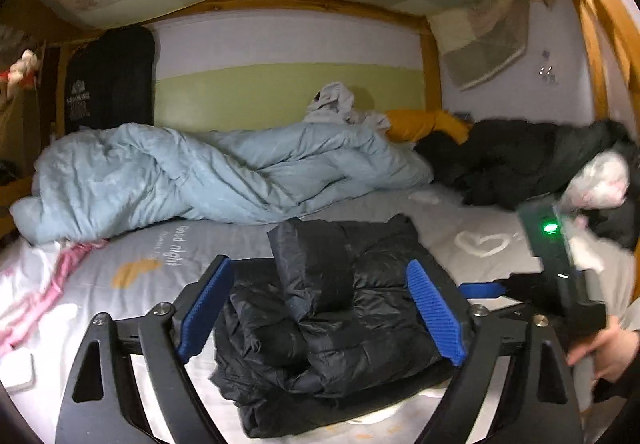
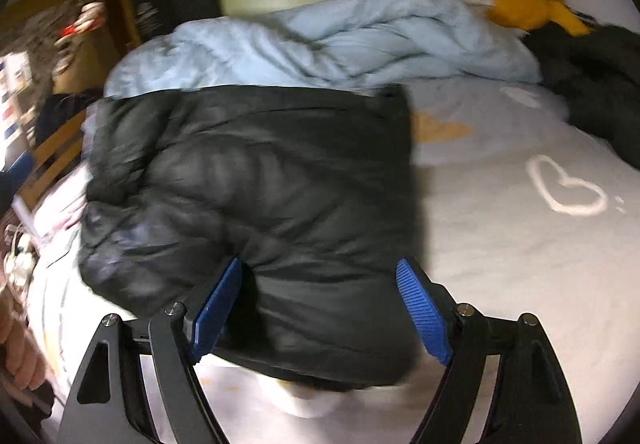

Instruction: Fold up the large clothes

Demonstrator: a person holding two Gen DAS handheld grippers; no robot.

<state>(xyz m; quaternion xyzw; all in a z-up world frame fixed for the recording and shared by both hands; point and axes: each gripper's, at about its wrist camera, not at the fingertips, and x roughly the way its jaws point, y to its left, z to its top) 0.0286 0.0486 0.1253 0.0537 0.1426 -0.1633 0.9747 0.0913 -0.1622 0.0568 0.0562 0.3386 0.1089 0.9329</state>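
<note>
Both pairs of blue-padded fingers stood wide apart with nothing pinched between them. The left gripper [image 1: 320,312] hovered over the near side of the bed, its pads flanking the black puffer jacket [image 1: 332,320] without pressing on it, as far as I could tell. The right gripper [image 2: 320,310] hung at the same bundle from its own side, and its jaws too looked clear of the cloth, though that view was smeared by motion and I could not be certain of a light touch at the left pad.

The jacket lay near the front edge of the bed [image 1: 168,268], already gathered into a squarish packet with a sleeve or flap laid across the top. I judged this garment as good as folded: the sides were in, the shape was compact, and both tools had let go. At most it wanted a little squaring or pressing flat.

Further out, the work looked far from over. A pale blue duvet [image 1: 208,172] sprawled crumpled along the back of the bed by the wall. A heap of dark clothing [image 1: 520,160] sat at the far right corner, unfolded, with a mustard-yellow piece [image 1: 428,124] and a whitish garment [image 1: 332,100] behind it. Those, I supposed, were what remained.
</note>
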